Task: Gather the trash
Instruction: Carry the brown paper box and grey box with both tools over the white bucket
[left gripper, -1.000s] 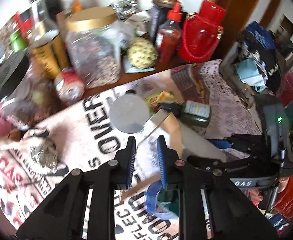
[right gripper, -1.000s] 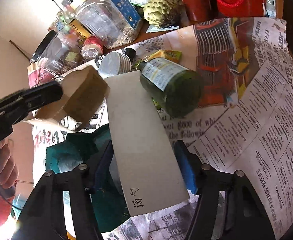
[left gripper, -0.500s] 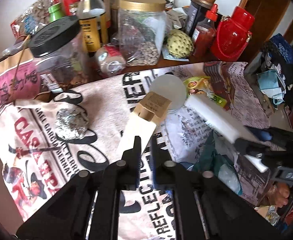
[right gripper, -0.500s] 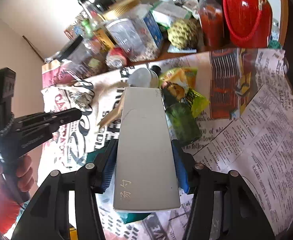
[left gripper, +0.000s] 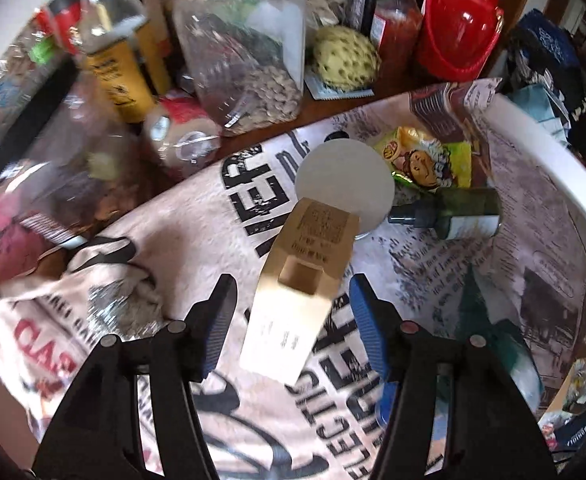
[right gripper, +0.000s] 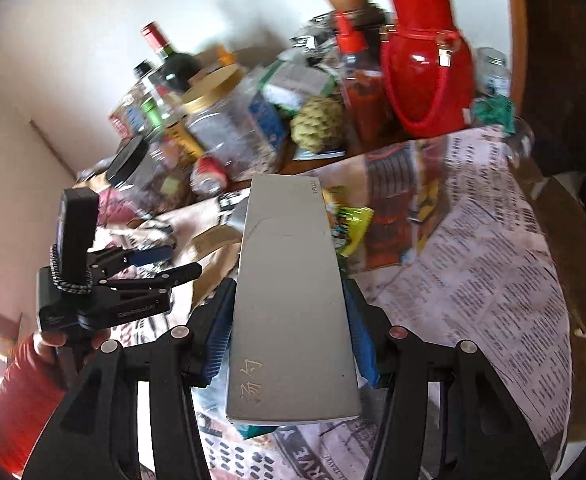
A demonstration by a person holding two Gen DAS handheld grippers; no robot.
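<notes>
Trash pickup over a newspaper-covered table [left gripper: 533, 264]

Grey flat box [right gripper: 293, 292] clamped between the right gripper [right gripper: 289, 320] pads, lifted above the papers. Tan carton [left gripper: 299, 292] lying loose between the left gripper [left gripper: 293, 312] jaws, just opened and clear of both its sides. Green bottle [left gripper: 459, 212] near a snack wrapper [left gripper: 425, 160]

Wooden table [left gripper: 333, 110] under printed newspapers [left gripper: 221, 240], with jars [left gripper: 245, 60], bottles [left gripper: 397, 20], red jug [left gripper: 459, 28].

Matt cardboard carton [left gripper: 297, 288], smooth grey box [right gripper: 293, 296], printed newspaper [right gripper: 493, 280].
</notes>
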